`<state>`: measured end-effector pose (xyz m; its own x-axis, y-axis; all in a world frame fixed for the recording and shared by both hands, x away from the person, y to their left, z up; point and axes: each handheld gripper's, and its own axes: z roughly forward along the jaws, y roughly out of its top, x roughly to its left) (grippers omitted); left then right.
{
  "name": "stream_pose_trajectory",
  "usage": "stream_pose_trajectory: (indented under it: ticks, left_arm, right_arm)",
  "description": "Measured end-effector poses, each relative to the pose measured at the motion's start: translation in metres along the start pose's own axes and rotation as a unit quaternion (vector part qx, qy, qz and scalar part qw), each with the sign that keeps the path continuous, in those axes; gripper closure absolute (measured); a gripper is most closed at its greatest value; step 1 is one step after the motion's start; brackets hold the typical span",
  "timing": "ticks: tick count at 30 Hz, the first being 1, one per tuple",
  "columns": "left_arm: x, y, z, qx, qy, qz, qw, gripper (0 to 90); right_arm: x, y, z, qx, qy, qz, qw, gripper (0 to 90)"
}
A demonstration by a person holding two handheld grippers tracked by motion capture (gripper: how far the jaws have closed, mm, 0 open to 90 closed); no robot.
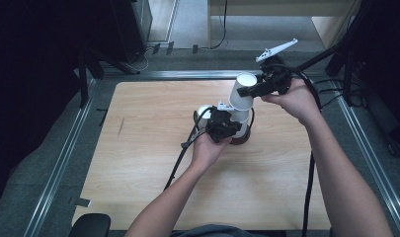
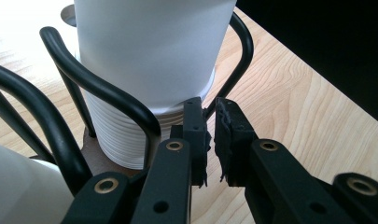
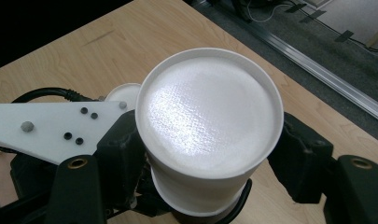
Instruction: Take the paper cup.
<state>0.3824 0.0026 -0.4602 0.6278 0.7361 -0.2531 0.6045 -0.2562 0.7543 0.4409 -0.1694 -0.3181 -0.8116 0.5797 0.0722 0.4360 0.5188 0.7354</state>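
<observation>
A stack of upturned white paper cups (image 1: 241, 122) stands in a black wire holder (image 2: 107, 91) on a brown base (image 1: 238, 140) at mid-table. My right gripper (image 1: 245, 92) is shut on the top cup (image 3: 210, 107), a jaw on each side of its wall. The cup tilts above the stack (image 2: 116, 140), its lower rim still over it. My left gripper (image 2: 211, 112) sits low beside the stack, its jaws almost together around a thin wire of the holder (image 2: 238, 60).
Another white cup (image 1: 204, 111) stands just left of the holder, behind my left gripper. The light wooden table (image 1: 148, 148) ends in a metal rail (image 1: 178, 74) at the far edge. Black cables trail from both grippers toward the near edge.
</observation>
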Motion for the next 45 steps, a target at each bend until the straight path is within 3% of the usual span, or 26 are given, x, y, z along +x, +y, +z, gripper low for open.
stream_pose_trajectory:
  ticks: [8,17,23,31,38,43,45]
  left_arm:
    - [0.000,0.000,0.000,-0.002,-0.001,0.000,1.0000,82.4]
    - [0.001,0.000,-0.001,0.000,-0.001,0.001,1.0000,80.5]
    - [0.001,-0.001,-0.006,0.006,-0.004,0.010,0.9999,80.6]
    - [0.006,-0.003,-0.020,0.012,-0.027,0.015,0.9995,79.5]
    - [0.012,-0.008,-0.037,0.022,-0.034,0.040,0.9984,78.0]
    - [0.015,-0.017,-0.051,0.020,-0.062,0.051,0.9966,72.2]
    - [0.015,-0.020,-0.057,0.022,-0.071,0.070,0.9948,70.6]
  right_arm:
    - [0.003,0.003,-0.014,-0.009,-0.006,-0.006,0.9999,32.3]
    - [0.003,-0.001,-0.038,-0.020,0.004,0.005,0.9998,32.7]
    - [0.006,-0.013,-0.050,-0.015,0.011,-0.001,0.9998,32.7]
    - [0.012,-0.035,-0.063,-0.008,0.020,-0.003,0.9998,32.7]
    - [0.022,-0.053,-0.064,-0.009,0.033,-0.002,0.9994,32.7]
    - [0.033,-0.068,-0.060,-0.016,0.041,-0.011,0.9990,32.7]
    - [0.034,-0.070,-0.058,-0.015,0.043,-0.010,0.9989,32.7]
